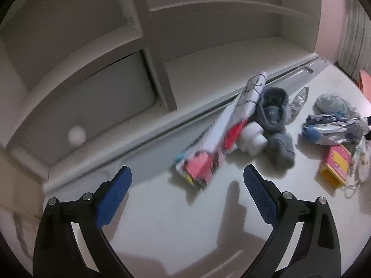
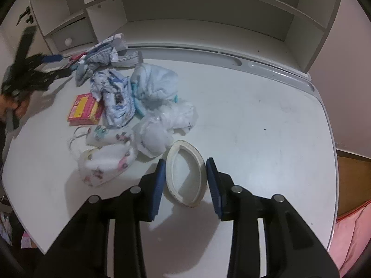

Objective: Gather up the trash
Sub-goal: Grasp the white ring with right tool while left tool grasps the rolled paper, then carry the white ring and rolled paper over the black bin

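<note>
My right gripper (image 2: 185, 164) points down at the white desk (image 2: 266, 127). Its blue pads press both sides of a white round cup (image 2: 185, 180), whose rim is squeezed to an oval. Beyond it lies a trash pile: crumpled white plastic (image 2: 167, 120), face masks (image 2: 106, 164), a pink box (image 2: 84, 112), a printed wrapper (image 2: 116, 99) and pale blue cloth (image 2: 155, 83). My left gripper (image 1: 187, 168) is open and holds nothing. It hovers just short of a long white and pink package (image 1: 208, 148), beside a grey sock (image 1: 276, 125) and a white cylinder (image 1: 252, 139).
White shelving (image 2: 208, 11) rises behind the desk, with a knobbed drawer (image 1: 77, 135) at its left. The desk's rounded right edge (image 2: 334, 162) drops off toward pink fabric (image 2: 354, 231). A hand (image 2: 18, 106) holds the blurred left gripper at the far left.
</note>
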`<state>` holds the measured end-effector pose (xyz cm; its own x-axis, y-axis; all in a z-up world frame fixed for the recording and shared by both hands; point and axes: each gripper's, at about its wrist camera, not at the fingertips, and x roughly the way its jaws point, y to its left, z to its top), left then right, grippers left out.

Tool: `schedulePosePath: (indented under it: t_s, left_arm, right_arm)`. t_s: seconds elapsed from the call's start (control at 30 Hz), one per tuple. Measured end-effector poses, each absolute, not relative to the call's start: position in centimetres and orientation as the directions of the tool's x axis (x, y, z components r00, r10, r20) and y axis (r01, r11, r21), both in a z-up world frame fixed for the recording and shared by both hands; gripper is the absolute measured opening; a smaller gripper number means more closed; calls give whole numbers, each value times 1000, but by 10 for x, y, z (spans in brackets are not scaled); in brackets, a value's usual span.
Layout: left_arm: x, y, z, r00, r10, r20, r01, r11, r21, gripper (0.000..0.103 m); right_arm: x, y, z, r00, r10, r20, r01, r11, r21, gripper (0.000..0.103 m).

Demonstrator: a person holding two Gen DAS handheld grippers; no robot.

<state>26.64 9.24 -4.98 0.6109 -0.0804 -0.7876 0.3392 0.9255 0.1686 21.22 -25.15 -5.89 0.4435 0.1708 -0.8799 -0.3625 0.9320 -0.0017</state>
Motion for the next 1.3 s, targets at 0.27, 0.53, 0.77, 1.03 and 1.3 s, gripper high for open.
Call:
schedulePosePath:
  t_s: [0.27, 0.53, 0.77, 1.03, 1.3]
  left_arm:
    - [285, 81, -51, 566, -167, -807, 437, 891, 123, 43]
    - [241, 71, -21, 622, -123, -773, 366, 918, 149, 14]
    - [171, 17, 14, 637, -177, -750, 362, 928, 89, 14]
    - [97, -147, 30, 529, -460, -713, 654, 756, -3, 14]
    - [7, -338, 8, 228, -663, -713, 905, 414, -95, 14]
  right_arm:
    - [194, -265, -45, 459, 190, -868, -335, 942, 30, 36]
    - [170, -293, -32, 514, 194, -836, -251, 966, 70, 36]
    - [126, -339, -20, 579, 180, -796, -141, 983, 119, 35]
    - [41, -446, -27, 630, 37, -776, 121, 982, 145, 35]
    - [-78, -565, -60, 571, -144, -808, 438, 886, 152, 35]
